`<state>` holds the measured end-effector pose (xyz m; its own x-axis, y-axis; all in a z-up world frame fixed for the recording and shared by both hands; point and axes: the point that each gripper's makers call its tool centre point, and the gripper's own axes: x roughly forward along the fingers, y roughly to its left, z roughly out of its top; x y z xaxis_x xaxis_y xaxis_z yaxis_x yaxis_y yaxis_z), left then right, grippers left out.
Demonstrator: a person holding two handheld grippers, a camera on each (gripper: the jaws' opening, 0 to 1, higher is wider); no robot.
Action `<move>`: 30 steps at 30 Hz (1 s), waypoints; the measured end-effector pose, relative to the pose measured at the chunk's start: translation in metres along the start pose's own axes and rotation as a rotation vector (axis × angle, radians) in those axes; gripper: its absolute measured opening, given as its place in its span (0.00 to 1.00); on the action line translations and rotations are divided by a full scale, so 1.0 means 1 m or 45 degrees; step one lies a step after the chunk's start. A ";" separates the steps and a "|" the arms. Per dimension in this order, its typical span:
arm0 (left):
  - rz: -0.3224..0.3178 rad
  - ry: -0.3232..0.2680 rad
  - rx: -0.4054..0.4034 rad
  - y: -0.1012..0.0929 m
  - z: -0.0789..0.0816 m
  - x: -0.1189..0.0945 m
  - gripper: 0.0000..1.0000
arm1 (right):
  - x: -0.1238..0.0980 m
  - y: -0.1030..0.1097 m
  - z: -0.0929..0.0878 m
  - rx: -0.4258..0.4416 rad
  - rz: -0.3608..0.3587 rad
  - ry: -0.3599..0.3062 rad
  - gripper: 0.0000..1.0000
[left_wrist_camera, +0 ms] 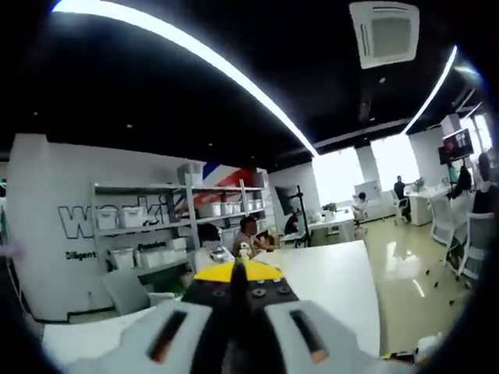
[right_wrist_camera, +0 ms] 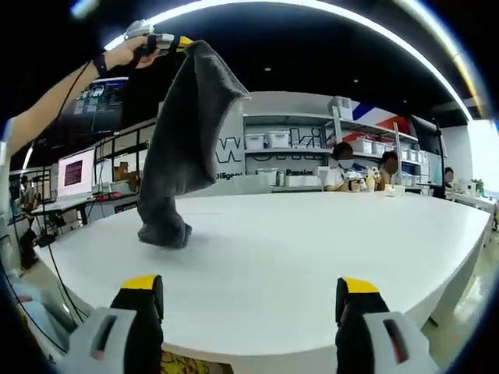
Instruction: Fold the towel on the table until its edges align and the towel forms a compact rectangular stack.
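Observation:
A dark grey towel [right_wrist_camera: 187, 132] hangs in the air from one corner, and its lower end rests bunched on the white table [right_wrist_camera: 312, 249] at the left. High on the left, the left gripper [right_wrist_camera: 160, 40], held by a person's hand, is shut on the towel's top corner. In the left gripper view its jaws [left_wrist_camera: 236, 271] stand pressed together, yellow tips touching, pointing over the table [left_wrist_camera: 327, 280] into the room. My right gripper [right_wrist_camera: 249, 284] is open above the table's near edge, well short of the towel, with nothing between its fingers [right_wrist_camera: 142, 284].
Two people [right_wrist_camera: 343, 167] sit at the table's far side, in front of shelves of white bins [right_wrist_camera: 281, 140]. Desks with monitors [right_wrist_camera: 74, 175] stand to the left. Bare tabletop stretches right of the towel. Chairs [left_wrist_camera: 468, 241] stand on the shiny floor beyond.

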<state>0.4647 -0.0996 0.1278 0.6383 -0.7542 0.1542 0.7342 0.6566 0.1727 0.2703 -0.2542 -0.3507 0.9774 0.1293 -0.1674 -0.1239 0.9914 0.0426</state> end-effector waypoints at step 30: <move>0.688 -0.086 0.348 0.117 0.203 -0.073 0.03 | 0.015 0.005 -0.009 0.016 0.015 0.039 0.96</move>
<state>0.4570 0.0333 0.3339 0.8813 -0.3179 0.3496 0.2184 0.9302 0.2951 0.2830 -0.2472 -0.3618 0.9701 0.1415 -0.1973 -0.1327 0.9895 0.0569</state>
